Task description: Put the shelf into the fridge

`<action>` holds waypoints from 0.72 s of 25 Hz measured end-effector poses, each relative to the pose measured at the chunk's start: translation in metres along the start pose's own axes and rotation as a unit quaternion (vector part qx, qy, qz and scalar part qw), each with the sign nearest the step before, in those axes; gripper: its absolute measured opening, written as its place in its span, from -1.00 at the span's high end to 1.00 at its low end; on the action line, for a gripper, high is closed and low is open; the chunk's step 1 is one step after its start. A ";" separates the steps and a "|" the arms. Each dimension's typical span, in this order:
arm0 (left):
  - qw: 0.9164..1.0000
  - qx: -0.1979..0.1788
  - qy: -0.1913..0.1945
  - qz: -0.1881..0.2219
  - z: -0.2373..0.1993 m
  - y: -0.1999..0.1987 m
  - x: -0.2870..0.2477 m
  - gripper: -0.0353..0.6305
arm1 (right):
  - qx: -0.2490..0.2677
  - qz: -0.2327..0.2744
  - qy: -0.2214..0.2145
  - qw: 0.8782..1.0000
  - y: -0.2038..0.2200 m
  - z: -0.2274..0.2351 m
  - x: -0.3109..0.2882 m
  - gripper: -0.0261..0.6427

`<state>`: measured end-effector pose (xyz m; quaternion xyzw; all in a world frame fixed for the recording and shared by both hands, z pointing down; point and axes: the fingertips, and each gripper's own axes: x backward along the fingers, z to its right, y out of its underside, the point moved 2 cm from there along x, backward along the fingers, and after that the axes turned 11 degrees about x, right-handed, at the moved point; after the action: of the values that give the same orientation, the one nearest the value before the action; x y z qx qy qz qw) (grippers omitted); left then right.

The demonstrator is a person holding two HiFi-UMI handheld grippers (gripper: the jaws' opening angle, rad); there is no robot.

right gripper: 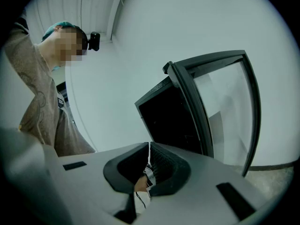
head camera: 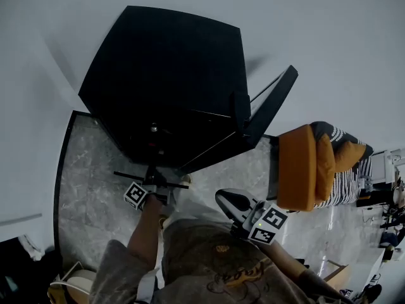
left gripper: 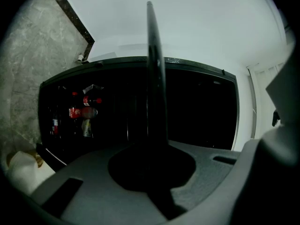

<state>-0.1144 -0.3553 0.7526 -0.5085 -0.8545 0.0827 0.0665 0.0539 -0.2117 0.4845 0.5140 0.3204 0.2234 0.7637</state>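
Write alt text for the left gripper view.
The left tongs grip a thin dark shelf, seen edge-on, rising up the frame's middle. Behind it is the black fridge, with bottles inside at left.

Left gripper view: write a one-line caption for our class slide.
Left gripper clamps the dark shelf edge-on before the open fridge, bottles inside.

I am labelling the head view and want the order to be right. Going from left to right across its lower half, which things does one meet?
left gripper → right gripper → orange seat → striped cushion
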 end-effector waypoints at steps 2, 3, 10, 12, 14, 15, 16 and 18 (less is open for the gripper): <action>1.000 0.004 0.004 0.002 0.003 0.001 0.001 0.85 | 0.000 -0.002 -0.001 1.000 0.000 -0.001 -0.001 0.85; 1.000 0.009 0.010 0.003 0.006 0.003 0.001 0.85 | 0.000 -0.003 0.000 1.000 0.000 -0.001 -0.001 0.85; 1.000 0.007 0.021 0.006 0.012 0.002 -0.002 0.85 | 0.001 -0.007 -0.004 1.000 0.000 0.000 -0.004 0.85; 1.000 0.009 0.024 0.008 0.012 0.000 -0.005 0.85 | 0.003 -0.007 -0.006 1.000 -0.001 -0.002 -0.005 0.85; 1.000 0.013 0.026 0.008 0.010 -0.001 -0.008 0.85 | 0.004 -0.007 -0.007 1.000 -0.001 -0.002 -0.006 0.85; 1.000 0.014 0.025 0.009 0.009 -0.001 -0.009 0.85 | 0.004 -0.008 -0.007 1.000 -0.001 -0.002 -0.005 0.85; 1.000 0.013 0.022 0.012 0.006 -0.002 -0.011 0.85 | 0.004 -0.009 -0.006 1.000 -0.001 -0.002 -0.005 0.85; 1.000 0.001 0.009 0.017 -0.001 -0.006 -0.013 0.85 | 0.004 -0.010 -0.006 1.000 0.000 0.000 -0.004 0.85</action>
<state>-0.1133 -0.3692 0.7549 -0.5235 -0.8450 0.0802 0.0738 0.0511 -0.2139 0.4852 0.5151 0.3220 0.2114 0.7657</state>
